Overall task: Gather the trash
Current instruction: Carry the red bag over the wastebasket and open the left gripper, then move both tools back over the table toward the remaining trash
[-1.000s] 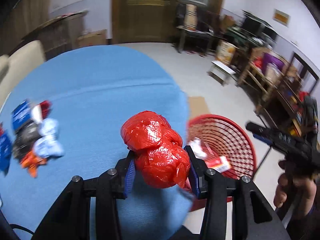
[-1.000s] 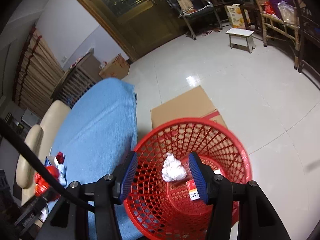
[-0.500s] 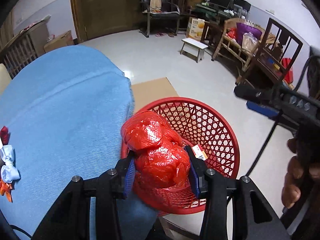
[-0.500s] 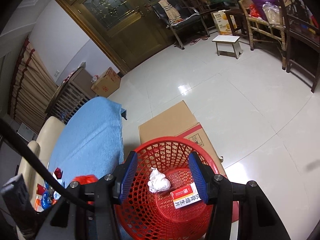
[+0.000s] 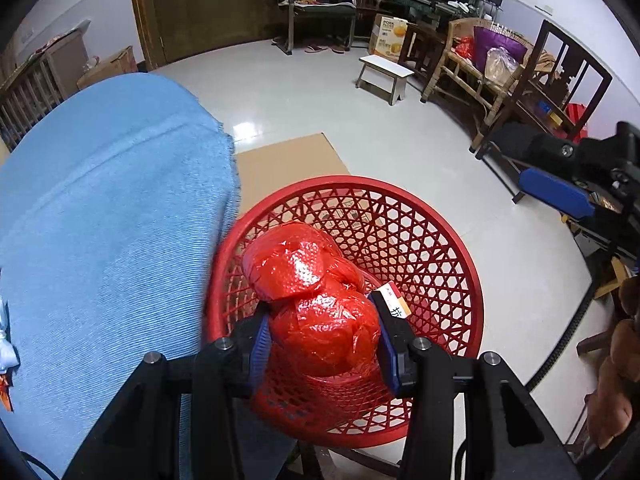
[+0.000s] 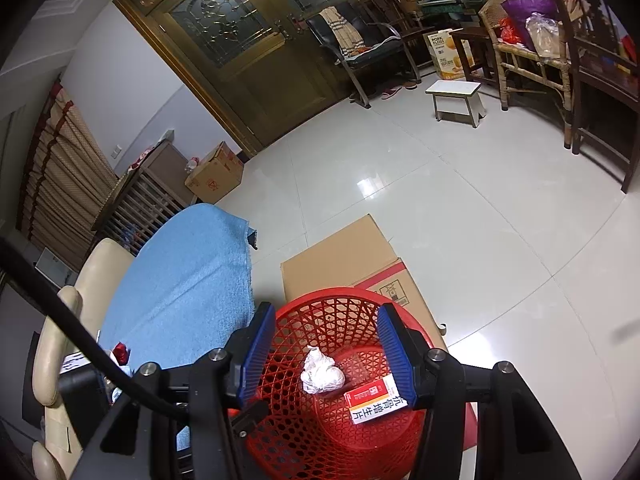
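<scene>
My left gripper [image 5: 322, 340] is shut on a crumpled red plastic bag [image 5: 316, 300] and holds it above the red mesh basket [image 5: 440, 240] beside the blue-covered table [image 5: 100, 220]. A small red and white box [image 5: 394, 300] peeks out behind the bag inside the basket. In the right wrist view my right gripper [image 6: 326, 354] hangs open above the same basket [image 6: 320, 432], nothing between its blue pads. Below it lie a crumpled white tissue [image 6: 322, 372] and the red and white box [image 6: 374, 398]. The right gripper's blue pad [image 5: 554, 194] shows at the right edge of the left wrist view.
A flat cardboard box [image 6: 352, 264] lies on the tiled floor behind the basket. More wrappers [image 6: 120, 354] sit on the blue cloth at the left. A cream chair [image 6: 60, 320] stands beyond the table. A small stool [image 6: 456, 100], wicker and wooden chairs stand across the room.
The left gripper carried the red bag from over the blue cloth to the right, over the basket, and tipped downward. The right gripper drew back a little from the basket, staying open.
</scene>
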The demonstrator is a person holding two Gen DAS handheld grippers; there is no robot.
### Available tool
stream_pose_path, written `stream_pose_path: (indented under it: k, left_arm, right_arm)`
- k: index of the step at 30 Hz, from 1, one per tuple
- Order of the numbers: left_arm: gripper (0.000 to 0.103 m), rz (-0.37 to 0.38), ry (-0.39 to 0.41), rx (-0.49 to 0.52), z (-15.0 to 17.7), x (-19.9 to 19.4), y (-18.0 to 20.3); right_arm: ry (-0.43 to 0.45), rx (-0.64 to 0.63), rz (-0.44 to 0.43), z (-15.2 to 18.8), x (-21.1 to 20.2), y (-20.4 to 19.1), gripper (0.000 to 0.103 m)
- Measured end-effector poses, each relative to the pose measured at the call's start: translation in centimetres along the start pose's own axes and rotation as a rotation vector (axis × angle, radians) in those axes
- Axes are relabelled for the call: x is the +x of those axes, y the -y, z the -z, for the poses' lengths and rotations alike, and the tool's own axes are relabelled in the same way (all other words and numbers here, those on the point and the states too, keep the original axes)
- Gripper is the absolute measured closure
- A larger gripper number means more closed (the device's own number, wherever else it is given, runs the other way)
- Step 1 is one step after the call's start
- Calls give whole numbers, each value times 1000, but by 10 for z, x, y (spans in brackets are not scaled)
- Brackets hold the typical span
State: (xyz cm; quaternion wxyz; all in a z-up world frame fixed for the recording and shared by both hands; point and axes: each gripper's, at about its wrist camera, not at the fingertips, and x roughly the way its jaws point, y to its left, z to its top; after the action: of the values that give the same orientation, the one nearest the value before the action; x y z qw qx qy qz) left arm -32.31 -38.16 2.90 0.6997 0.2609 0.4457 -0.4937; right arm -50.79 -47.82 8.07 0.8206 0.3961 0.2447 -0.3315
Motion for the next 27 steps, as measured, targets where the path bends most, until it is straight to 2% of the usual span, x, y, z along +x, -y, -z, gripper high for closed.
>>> stream_pose_path:
  k: [8,10,11,20,27]
  left_arm:
    - [52,23,-13,-1,-2,7,7]
    - [36,22,-28,-13,-4,8,6]
    - [25,14,-30,-17,-4,8,5]
    - [23,-9,-1,-39,1,-10,-10]
    - [23,-34,41,-98,12,-36,-41]
  right_arm:
    - [8,5,20,-2,-8,3,46]
    - [14,1,22,-3,-11,0,46]
    - [16,-1,22,-4,-12,-1,46]
    - [22,-23,17,-2,-18,-16,46]
    - [2,-65,0,5,-14,-40,44]
